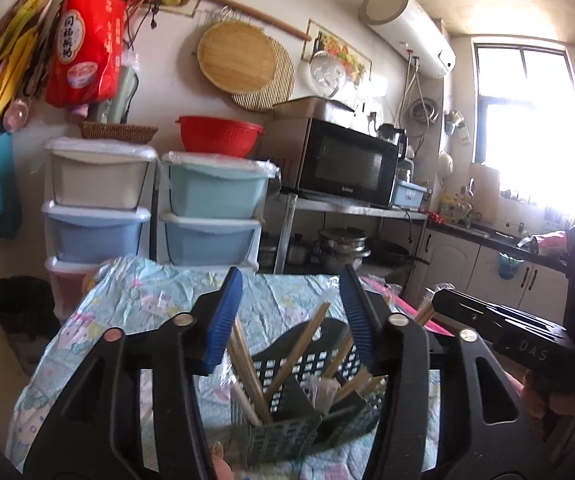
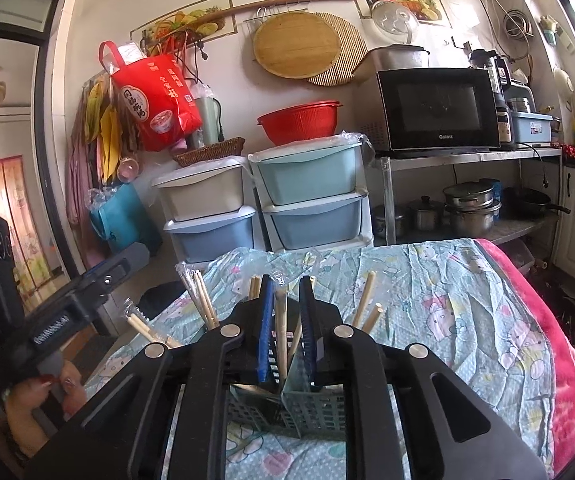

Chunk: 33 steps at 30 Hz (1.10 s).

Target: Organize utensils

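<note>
A dark green slotted utensil holder (image 1: pixel 307 412) stands on the patterned tablecloth (image 1: pixel 147 304) with several wooden chopsticks (image 1: pixel 247 364) upright in it. My left gripper (image 1: pixel 291 300) is open, its blue pads wide apart above the holder, holding nothing. In the right wrist view the same holder (image 2: pixel 307 408) sits under my right gripper (image 2: pixel 287 300), whose blue pads are close together around one wooden chopstick (image 2: pixel 280 328) standing in the holder. More chopsticks (image 2: pixel 203 300) lean at the left and others (image 2: pixel 367 304) at the right.
Stacked plastic drawers (image 1: pixel 207 208) stand behind the table, with a red colander (image 1: pixel 219 134) on top. A microwave (image 1: pixel 347 160) sits on a metal rack with pots below. A pink blanket (image 2: pixel 559 360) lies along the table's right edge. The right gripper's body (image 1: pixel 507 328) shows beside the left one.
</note>
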Available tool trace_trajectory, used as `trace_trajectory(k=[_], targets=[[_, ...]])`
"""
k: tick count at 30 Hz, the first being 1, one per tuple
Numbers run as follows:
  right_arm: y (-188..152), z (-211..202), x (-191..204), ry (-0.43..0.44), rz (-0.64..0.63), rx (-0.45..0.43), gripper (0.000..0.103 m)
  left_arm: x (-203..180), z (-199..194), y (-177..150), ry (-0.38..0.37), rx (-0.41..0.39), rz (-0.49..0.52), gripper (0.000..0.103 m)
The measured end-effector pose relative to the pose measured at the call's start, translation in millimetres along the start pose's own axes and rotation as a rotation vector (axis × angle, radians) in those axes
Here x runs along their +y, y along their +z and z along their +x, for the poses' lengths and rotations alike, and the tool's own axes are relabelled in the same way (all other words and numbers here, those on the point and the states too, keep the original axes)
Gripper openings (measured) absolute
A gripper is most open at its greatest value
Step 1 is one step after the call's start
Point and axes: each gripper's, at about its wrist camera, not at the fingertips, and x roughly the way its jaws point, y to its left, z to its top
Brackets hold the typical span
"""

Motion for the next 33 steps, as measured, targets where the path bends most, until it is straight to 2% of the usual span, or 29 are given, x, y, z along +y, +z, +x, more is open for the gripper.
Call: trace_trajectory(k=[8, 17, 28, 29, 33], targets=[[0.5, -12.0, 3.4, -0.005, -0.014, 0.004, 0.025, 13.3, -16.0, 4.7, -0.019, 0.082, -0.069, 0.063], [-5.4, -36.7, 11.8, -0.004, -0.040, 0.003, 0.041, 14.3, -34.7, -10.4, -0.034, 0.148, -0.081, 0.085], [-41.0, -59.6, 26.6, -0.032, -0.116, 0.050, 0.067, 8.0, -41.6, -44.7, -0.038, 0.246, -0.055, 0.087], [-45.7, -60.8, 27.5, -0.037, -0.123, 0.056, 0.070, 7.6, -41.2, -49.0, -0.036, 0.258, -0.059, 0.093], [-59.9, -60.7, 28.7, -0.052, -0.128, 0.078, 0.076, 3.8, -41.3, -66.6, -0.022, 0.295, -0.050, 0.093]])
